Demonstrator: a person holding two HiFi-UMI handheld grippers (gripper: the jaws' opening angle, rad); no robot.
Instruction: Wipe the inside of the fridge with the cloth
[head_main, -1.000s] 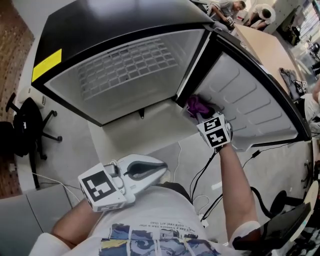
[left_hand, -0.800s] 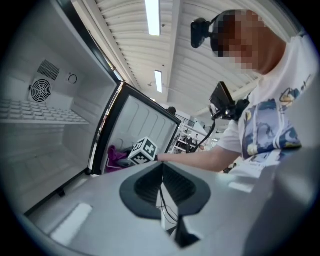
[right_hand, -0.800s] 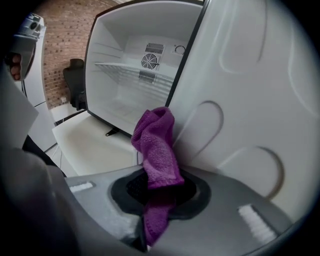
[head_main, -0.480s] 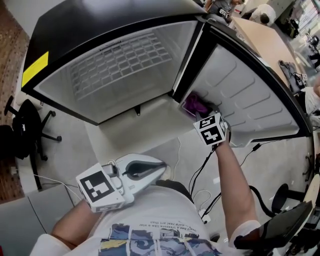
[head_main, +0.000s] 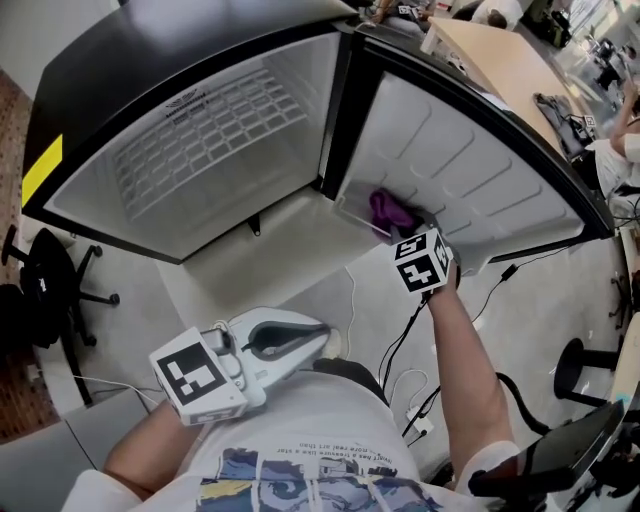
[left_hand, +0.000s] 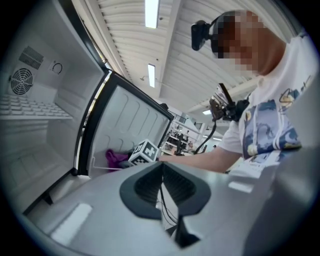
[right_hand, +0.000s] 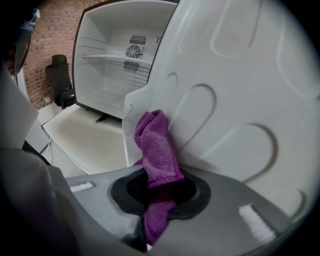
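Item: cloth (right_hand: 157, 150), purple, bunched. I have it pinched in the right gripper (right_hand: 159, 192), whose jaws are closed on the lower half while the upper fold stands free above them. Position: pressed against the white inner lining of the fridge door (head_main: 470, 170), low down and near the hinge side, beside the edge of a low door rail (right_hand: 127, 130). Right gripper: arm stretched forward, marker cube (head_main: 425, 262) facing up. Left gripper (head_main: 325, 335): I hold it back near the torso, well apart from the fridge, jaws drawn together to a thin slit with nothing between them. Fridge (head_main: 150, 60): black outside, white inside, door swung fully open to the right, yellow label (head_main: 40, 170) on the front edge. Interior: wire shelf (head_main: 200, 130) across the compartment, round fan grille (right_hand: 133, 51) on the back wall; I see no goods on the shelf. Surroundings: pale floor (head_main: 250, 270), cables (head_main: 400, 340) trailing under the right arm, black chair (head_main: 45, 290) left of the fridge, wooden table (head_main: 500, 60) behind the door, brick wall (right_hand: 50, 30) beyond the chair.
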